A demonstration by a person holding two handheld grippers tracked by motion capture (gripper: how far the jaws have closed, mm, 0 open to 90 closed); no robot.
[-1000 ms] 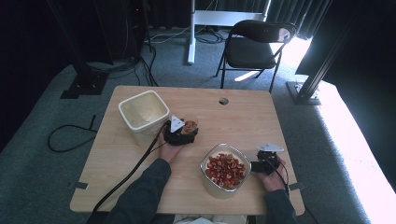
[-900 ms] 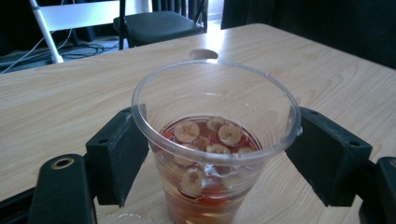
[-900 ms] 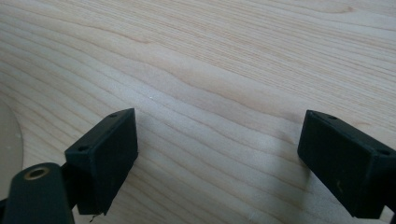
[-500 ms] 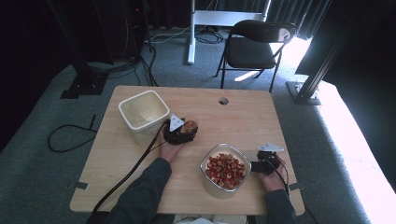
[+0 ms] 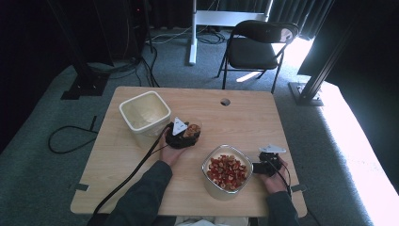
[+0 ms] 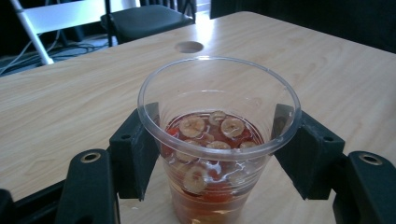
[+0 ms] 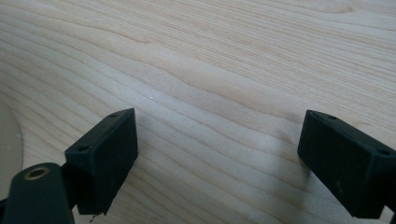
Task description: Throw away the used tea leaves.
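**Thin plastic cup of dried slices, between the left jaws**

Object: a clear plastic cup (image 6: 218, 140) standing upright on the worktop (image 5: 244, 117), about a third filled with reddish dried fruit slices. In the high view it sits near the middle of the worktop, just right of the cream square container (image 5: 144, 115) and to the far left of the white bowl (image 5: 227, 172) heaped with the same slices.

Handling, as a judgement: light, with thin walls that will flex and buckle under a hard squeeze. The surface looks smooth and likely slippery. The contents are loose, so any tilt would shift them. The best hold is probably on the upper wall just under the rolled rim, which stiffens the cup (the rim also gives a ledge against slipping down). Squeeze gently.

Left hand-held gripper (image 6: 218, 154): the cup stands squarely between its two black jaws, one on each side, at the upper wall just below the rim. The jaws have just been closing around it. In the left gripper view the pads (image 6: 135, 154) sit right at the wall, but I cannot tell whether they press yet; the rim keeps its round shape.

Right hand-held gripper (image 7: 217, 154): jaws wide apart over bare wood with nothing between them, at the right of the bowl and well apart from the cup.
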